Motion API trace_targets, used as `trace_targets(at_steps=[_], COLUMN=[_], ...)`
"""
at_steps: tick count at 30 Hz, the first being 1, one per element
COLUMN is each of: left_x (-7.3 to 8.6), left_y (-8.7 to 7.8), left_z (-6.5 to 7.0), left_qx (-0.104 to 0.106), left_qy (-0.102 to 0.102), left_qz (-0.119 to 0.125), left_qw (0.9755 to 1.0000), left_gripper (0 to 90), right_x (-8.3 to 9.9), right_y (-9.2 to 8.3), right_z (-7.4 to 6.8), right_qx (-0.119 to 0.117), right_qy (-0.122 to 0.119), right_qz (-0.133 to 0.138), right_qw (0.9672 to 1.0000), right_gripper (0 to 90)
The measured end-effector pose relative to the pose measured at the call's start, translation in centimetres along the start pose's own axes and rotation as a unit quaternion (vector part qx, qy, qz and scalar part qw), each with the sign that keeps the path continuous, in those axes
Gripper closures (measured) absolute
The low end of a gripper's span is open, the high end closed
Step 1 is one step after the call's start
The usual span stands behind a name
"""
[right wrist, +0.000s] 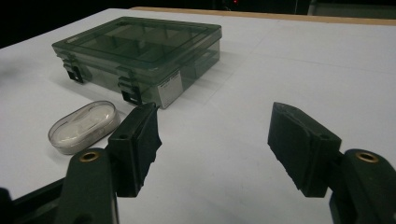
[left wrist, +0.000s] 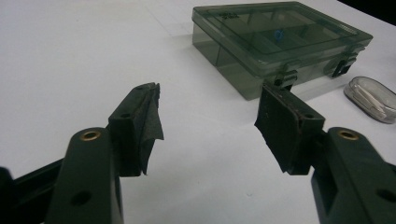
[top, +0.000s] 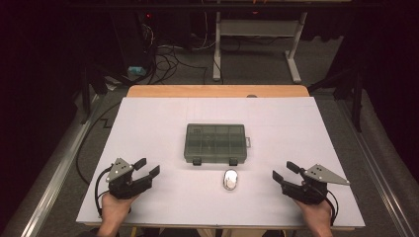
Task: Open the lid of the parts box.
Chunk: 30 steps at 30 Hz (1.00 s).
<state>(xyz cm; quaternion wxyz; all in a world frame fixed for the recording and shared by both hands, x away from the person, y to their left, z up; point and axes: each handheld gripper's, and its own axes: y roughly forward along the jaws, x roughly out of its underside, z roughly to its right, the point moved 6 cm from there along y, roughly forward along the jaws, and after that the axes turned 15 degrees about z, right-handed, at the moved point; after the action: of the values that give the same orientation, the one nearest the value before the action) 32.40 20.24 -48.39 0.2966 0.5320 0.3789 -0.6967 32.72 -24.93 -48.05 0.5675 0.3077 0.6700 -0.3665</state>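
Observation:
A smoky translucent compartment box (top: 215, 143) lies shut in the middle of the white table, two black latches facing the person. The box (left wrist: 275, 42) holds a small blue item under its lid. In front of it lies a small clear oval case (top: 230, 179) with white contents, the case (right wrist: 84, 126) standing apart from the box (right wrist: 140, 56). My left gripper (top: 147, 167) rests open at the front left, nothing between its jaws; its gap (left wrist: 208, 126) points toward the box. My right gripper (top: 285, 170) rests open at the front right, its gap (right wrist: 212, 140) over bare table.
The white table sheet (top: 148, 118) has a wooden strip (top: 217, 91) along its far edge. Beyond it stand a white desk frame (top: 257, 44) and cables (top: 168, 59) on a dark floor. Bare table lies on both sides of the box.

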Motion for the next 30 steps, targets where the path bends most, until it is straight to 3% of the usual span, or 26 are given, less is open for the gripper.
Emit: trace_targets(at_steps=[30], left_x=[0.0], left_y=[1.0], left_z=[0.6], left_qx=[0.009], left_qy=[0.002], left_qz=[-0.002], left_qw=[1.0000], left_gripper=[39.5], right_x=[0.1], right_y=[1.6], right_z=[-0.9], right_qx=[-0.017], right_qy=[-0.002], right_qz=[-0.008], right_qw=[0.9998], right_gripper=[34.2])
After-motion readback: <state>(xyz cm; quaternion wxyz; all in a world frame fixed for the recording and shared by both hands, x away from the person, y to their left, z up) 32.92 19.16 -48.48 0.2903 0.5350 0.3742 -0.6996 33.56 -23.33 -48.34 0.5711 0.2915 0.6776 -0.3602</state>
